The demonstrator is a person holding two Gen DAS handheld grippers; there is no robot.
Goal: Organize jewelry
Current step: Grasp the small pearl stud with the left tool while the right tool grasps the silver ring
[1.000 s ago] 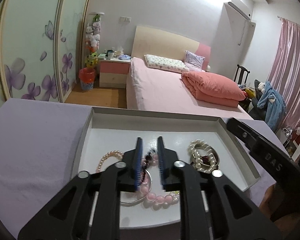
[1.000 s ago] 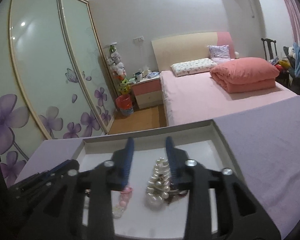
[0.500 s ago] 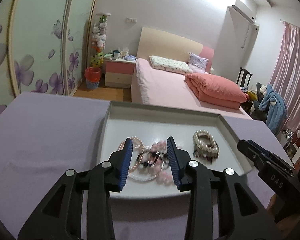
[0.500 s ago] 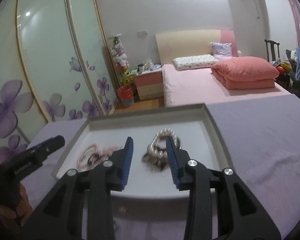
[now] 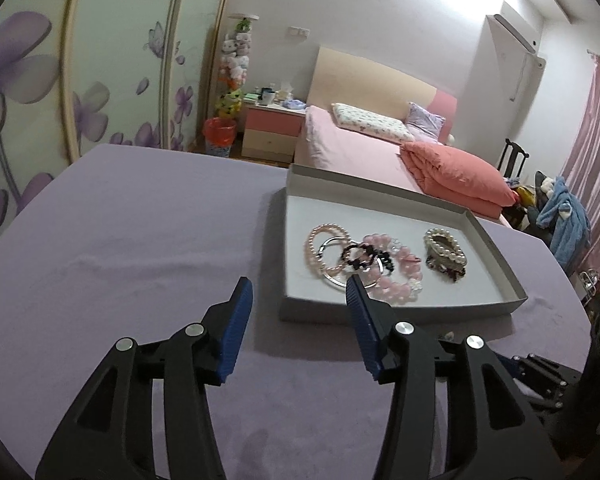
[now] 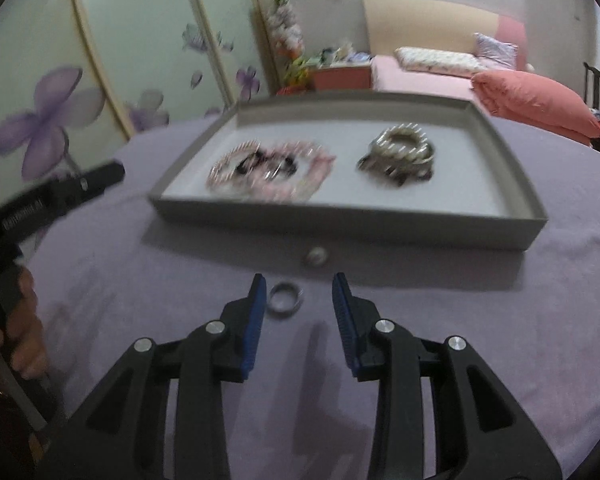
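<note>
Both claws have drawn back from over the tray (image 6: 340,222) since the earlier frames and now hang spread and empty above the purple counter (image 5: 140,240). Between the right claw (image 6: 299,294) tips lies a silver ring (image 6: 285,299), a second ring (image 6: 315,257) nearer the tray; the left claw (image 5: 298,296) sits at the tray's near-left corner. Inside the tray rest tangled pink bracelets (image 5: 364,258) and a pearl bracelet (image 5: 445,247) beside them.

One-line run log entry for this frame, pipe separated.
left gripper: open, empty | right gripper: open, over silver ring on purple cloth | bracelets in gray tray | second ring by tray
</note>
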